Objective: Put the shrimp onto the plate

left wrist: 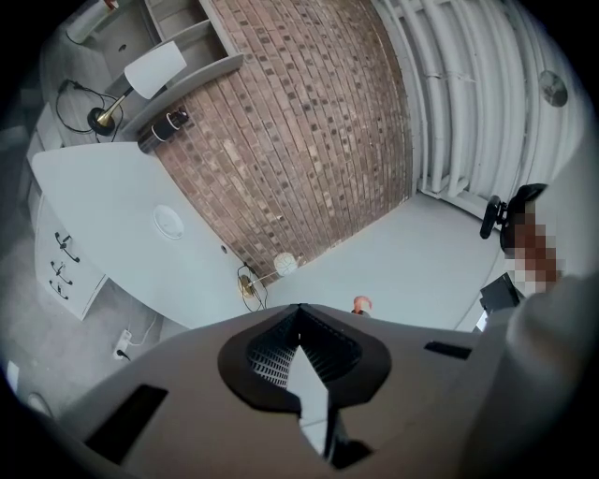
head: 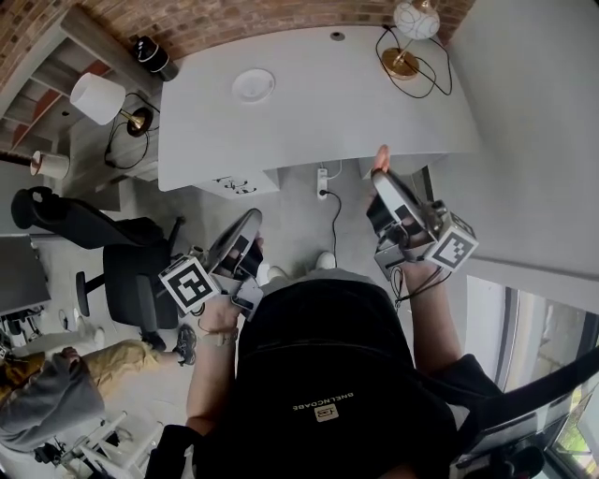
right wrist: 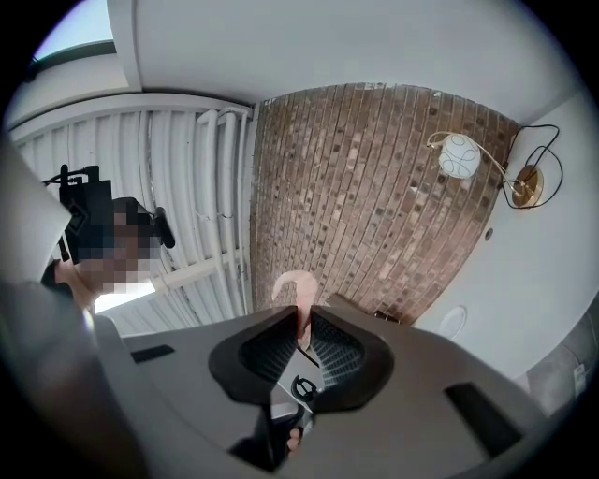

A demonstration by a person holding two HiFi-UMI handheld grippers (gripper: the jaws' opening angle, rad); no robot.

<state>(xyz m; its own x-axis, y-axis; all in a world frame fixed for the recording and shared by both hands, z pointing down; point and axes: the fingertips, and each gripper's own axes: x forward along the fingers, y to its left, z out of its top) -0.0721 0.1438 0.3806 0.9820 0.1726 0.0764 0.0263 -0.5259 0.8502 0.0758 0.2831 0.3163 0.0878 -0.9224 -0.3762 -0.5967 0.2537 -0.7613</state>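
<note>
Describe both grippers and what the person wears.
Left gripper and right gripper: grey wedge-shaped bodies with black ribbed pads. Each carries a white cube bearing black square markers. The person wears a black short-sleeved top; a thin dark cord loops by the right wrist.

Brick wall (head: 234, 23), white desk (head: 328, 103), 2 lamps (head: 97, 97), blk office chair (head: 131, 281)
</note>
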